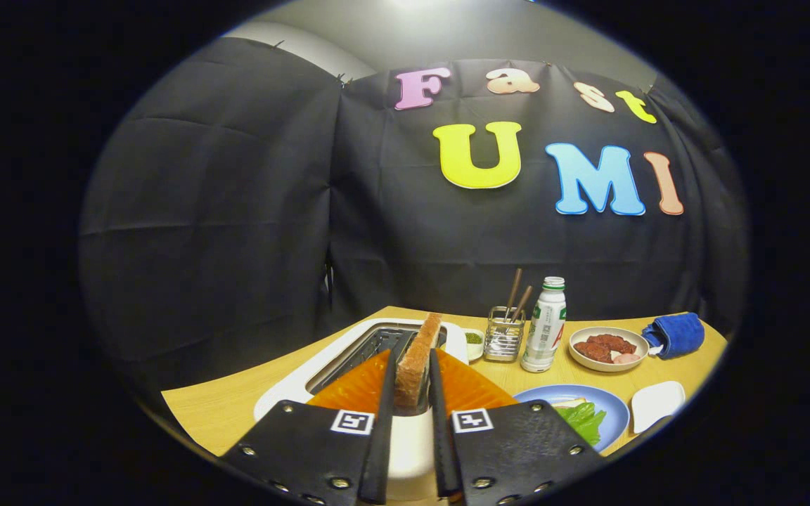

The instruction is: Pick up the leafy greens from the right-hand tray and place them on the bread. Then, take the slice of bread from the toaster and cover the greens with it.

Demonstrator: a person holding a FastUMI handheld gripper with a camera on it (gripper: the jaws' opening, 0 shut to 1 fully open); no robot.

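Gripper view: greens [583, 419] already lie on bread on plate [612, 407]; gripper [413, 365] clamps toaster [405, 443] slice [419, 358] w/ both fingers, so covering greens is what's left.

glass holder with sticks [504, 336] 12 o'clock | white bottle [544, 333] 1 o'clock | bowl of red food [608, 347] 2 o'clock | blue cloth [676, 334] 2 o'clock

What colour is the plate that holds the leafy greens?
Blue. The plate with the leafy greens shows best in the gripper view, beside the jaws shut on the bread slice.
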